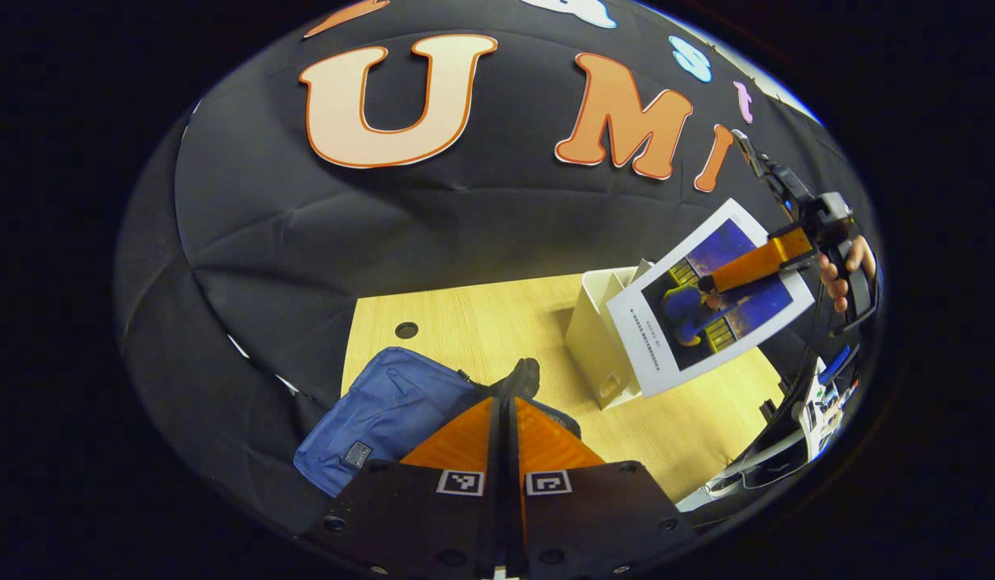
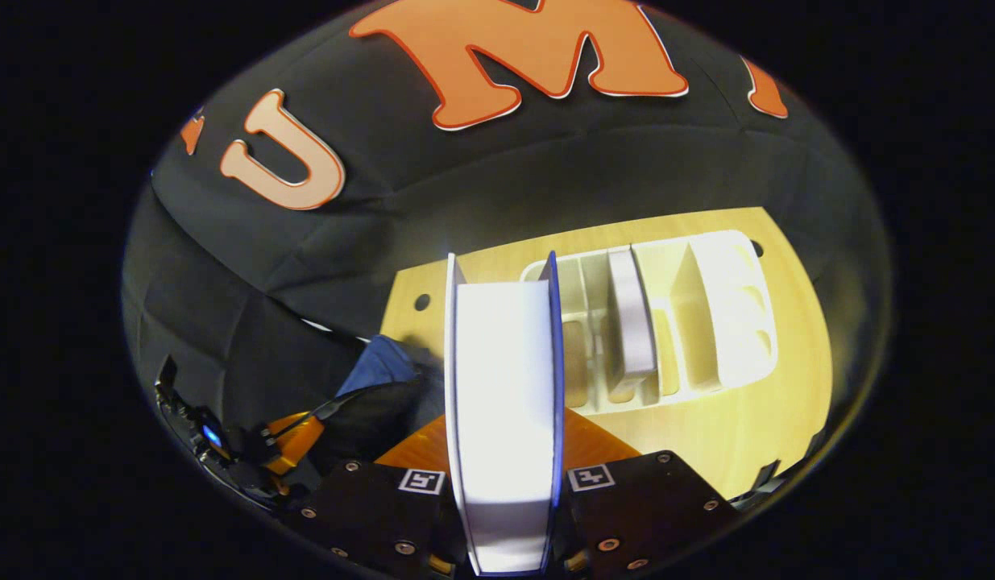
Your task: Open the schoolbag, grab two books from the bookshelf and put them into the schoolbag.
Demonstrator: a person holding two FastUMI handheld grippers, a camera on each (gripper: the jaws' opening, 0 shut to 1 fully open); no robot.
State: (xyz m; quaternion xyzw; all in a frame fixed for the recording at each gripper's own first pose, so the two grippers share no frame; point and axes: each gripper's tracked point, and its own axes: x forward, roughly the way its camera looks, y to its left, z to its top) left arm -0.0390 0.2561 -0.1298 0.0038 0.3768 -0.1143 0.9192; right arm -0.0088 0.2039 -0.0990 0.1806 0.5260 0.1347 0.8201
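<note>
Right tongs (image 2: 503, 483): clamped on a book (image 2: 505, 387), both fingers pressing its covers. In the right gripper view the book stands on edge between them, page block facing the camera, long axis running straight out along the fingers. In the left gripper view the same right tongs (image 1: 711, 283) hold the book (image 1: 711, 302) aloft, cover showing, above and just beside the bookshelf (image 1: 602, 338); a hand (image 1: 847, 270) grips the tool behind it.

Left tongs (image 1: 507, 403): fingers drawn together to a thin gap, pinching the dark strap or pull tab (image 1: 525, 374) at the top of the schoolbag (image 1: 384, 415). Whether the bag mouth is already open cannot be told.

Schoolbag: blue, lying on the desk (image 1: 481, 322) at its near left corner, directly under the left tongs. From the right tongs it lies down and to the left; a blue part of the schoolbag (image 2: 380, 362) shows there beside the left tongs (image 2: 292, 439).

Bookshelf (image 2: 731, 322): white, slotted, on the desk to the right of the held book, one more book (image 2: 630, 322) upright in a middle slot.

Governing relation, by judgement: the book must travel leftward and downward, well apart from the bag at present, spine or edge leading into the mouth that the left tongs hold up. The right side carries; the left is nearer the bag and steadies it.
</note>
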